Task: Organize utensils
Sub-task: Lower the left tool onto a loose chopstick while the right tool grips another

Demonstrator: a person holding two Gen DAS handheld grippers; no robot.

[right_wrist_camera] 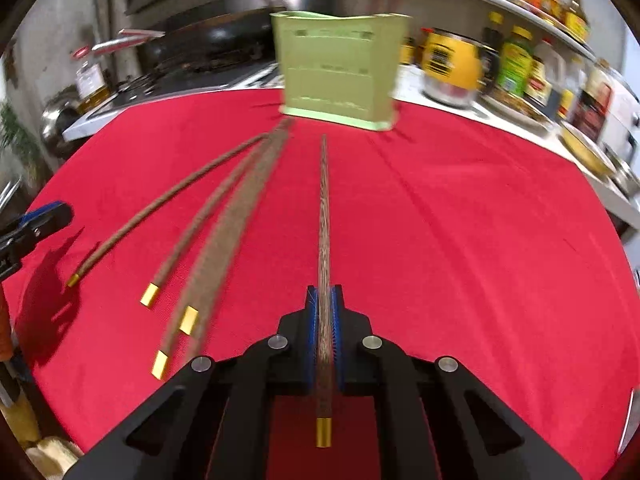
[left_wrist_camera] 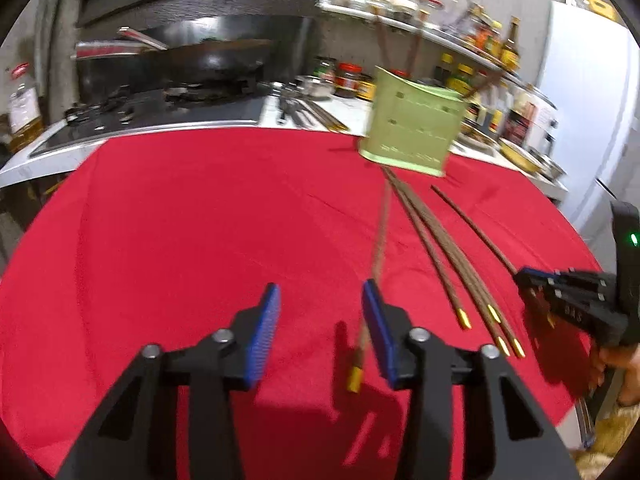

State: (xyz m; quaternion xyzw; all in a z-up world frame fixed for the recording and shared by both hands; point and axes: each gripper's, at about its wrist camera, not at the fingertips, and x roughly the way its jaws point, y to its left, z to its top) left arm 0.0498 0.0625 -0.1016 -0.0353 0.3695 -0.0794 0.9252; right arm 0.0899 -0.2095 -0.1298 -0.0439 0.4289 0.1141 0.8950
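Several brown chopsticks with gold end caps (left_wrist_camera: 448, 256) (right_wrist_camera: 224, 216) lie fanned out on a red cloth (left_wrist_camera: 200, 220) (right_wrist_camera: 460, 220), tips toward a pale green utensil holder (left_wrist_camera: 414, 128) (right_wrist_camera: 340, 68) that stands upright at the cloth's far edge with a few chopsticks in it. My left gripper (left_wrist_camera: 320, 312) is open above the cloth; one chopstick (left_wrist_camera: 378, 248) lies just inside its right finger. My right gripper (right_wrist_camera: 325, 300) is shut on a single chopstick (right_wrist_camera: 324, 220), which points at the holder; it also shows in the left wrist view (left_wrist_camera: 532, 284).
A stove with a black wok (left_wrist_camera: 208, 60) is behind the cloth on the left. Jars and bottles (right_wrist_camera: 516, 60) crowd the counter and shelf on the right. More utensils (left_wrist_camera: 304, 112) lie on the white counter behind the cloth. A white fridge (left_wrist_camera: 580, 92) stands at far right.
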